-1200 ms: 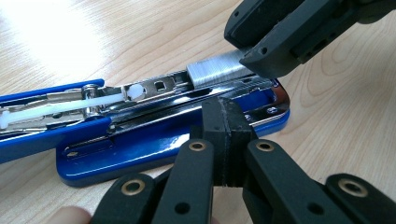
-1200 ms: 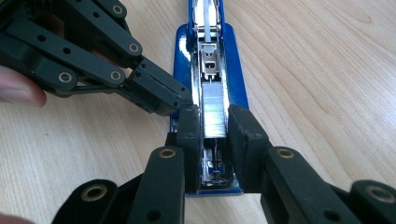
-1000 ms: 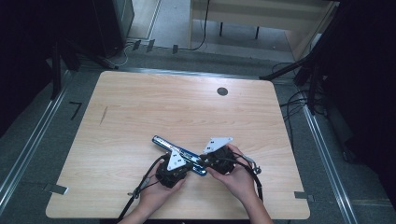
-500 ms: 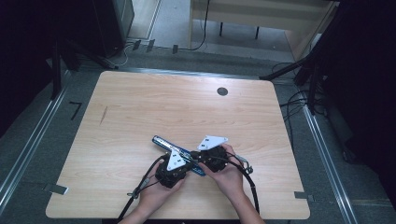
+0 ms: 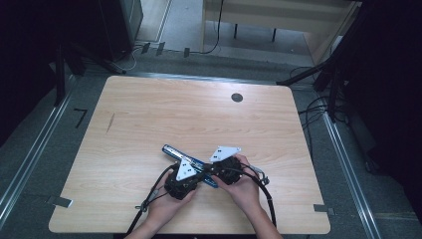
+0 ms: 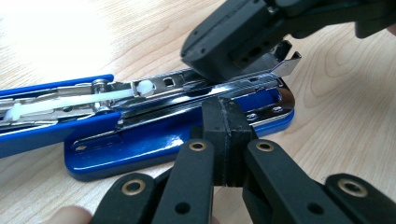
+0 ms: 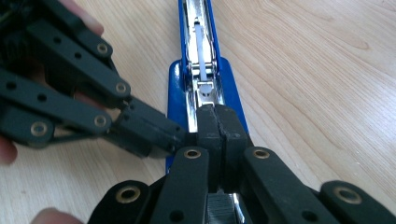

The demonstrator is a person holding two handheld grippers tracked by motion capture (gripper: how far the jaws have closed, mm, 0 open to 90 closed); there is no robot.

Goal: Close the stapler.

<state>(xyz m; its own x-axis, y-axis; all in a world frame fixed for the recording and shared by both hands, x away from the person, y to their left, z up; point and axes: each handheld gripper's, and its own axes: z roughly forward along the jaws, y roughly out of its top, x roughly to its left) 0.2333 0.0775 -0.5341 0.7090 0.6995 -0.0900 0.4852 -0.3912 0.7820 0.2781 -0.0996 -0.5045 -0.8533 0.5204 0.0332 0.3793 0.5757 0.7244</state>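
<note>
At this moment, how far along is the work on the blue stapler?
Done: the stapler lies swung open on the table, its metal staple channel exposed. In hand: both hand-held grippers are shut; the right one rests on the channel, the left one against the blue base. Left: I cannot tell whether staples are loaded; the top is not folded down.

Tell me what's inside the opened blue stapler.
Inside the stapler runs a shiny metal channel with a white plastic pusher. The right gripper covers its near end, so any staples there are hidden.
</note>
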